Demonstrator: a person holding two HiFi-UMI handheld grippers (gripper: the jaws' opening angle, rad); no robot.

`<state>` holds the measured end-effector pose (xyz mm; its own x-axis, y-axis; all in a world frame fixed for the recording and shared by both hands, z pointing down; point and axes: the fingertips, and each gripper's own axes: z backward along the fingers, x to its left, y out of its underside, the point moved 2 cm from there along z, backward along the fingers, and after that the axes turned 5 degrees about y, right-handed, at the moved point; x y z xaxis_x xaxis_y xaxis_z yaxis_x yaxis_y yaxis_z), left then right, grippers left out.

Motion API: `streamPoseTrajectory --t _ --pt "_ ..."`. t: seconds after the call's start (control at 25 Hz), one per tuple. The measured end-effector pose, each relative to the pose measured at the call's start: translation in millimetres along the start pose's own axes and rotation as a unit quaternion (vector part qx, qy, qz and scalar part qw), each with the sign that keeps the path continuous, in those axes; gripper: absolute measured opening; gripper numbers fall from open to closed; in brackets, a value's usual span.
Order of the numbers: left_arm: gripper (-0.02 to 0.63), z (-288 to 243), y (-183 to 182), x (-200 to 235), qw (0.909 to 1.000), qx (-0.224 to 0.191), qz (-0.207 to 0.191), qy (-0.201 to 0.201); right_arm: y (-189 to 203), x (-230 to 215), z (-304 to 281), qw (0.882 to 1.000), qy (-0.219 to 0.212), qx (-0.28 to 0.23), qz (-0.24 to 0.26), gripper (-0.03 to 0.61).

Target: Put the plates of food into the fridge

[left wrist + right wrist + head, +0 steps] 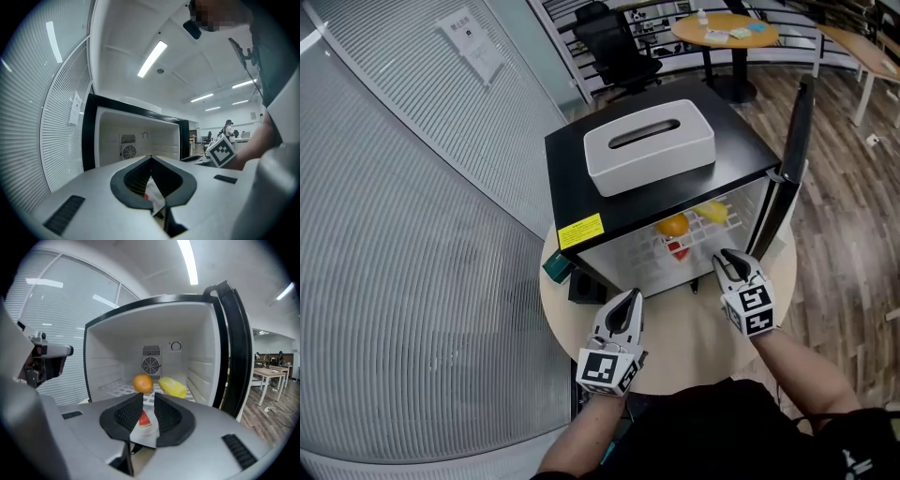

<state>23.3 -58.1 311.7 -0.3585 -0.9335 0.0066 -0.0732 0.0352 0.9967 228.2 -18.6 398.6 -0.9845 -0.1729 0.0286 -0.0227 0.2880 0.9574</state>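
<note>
Left tongs together, right tongs apart, before fridge.

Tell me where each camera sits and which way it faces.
Head view: on the head, looking steeply down at the open fridge; both forearms, left tool, right tool show.
Left gripper view: on the left tool, facing into the fridge; right forearm shows.
Right gripper view: on the right tool, facing orange and watermelon inside; no arm shows.
Shared: fridge in all; orange in head and right.
</note>
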Motion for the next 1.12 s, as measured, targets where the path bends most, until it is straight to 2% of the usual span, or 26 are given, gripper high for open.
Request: streamPoseTrajectory --t 0.32,0.56,0.92,1.12 --pt "0.006 16.9 -2.5 2.1 0.9998 -0.008 0.001 -0.016 -29.6 4.6 27.6 0.999 -0.017 -0.04 -0.009 0.074" --pt "0.006 29.5 -1.7 7.9 0.9996 -0.007 0.003 -0.028 -22.4 0.2 41.9 0.999 -0.021 -0.033 -0.012 0.074" --pt "0.006 35.1 -5.8 16.9 0.9991 -0.009 -0.01 -0.04 -10.4 2.0 64.9 0.998 -0.029 -0.048 -0.003 0.071" --pt "0.006 32.4 -5.4 16.5 0.9991 -0.015 -0.009 -0.039 -13.1 4.1 70.6 0.997 -0.032 -0.067 0.002 0.016"
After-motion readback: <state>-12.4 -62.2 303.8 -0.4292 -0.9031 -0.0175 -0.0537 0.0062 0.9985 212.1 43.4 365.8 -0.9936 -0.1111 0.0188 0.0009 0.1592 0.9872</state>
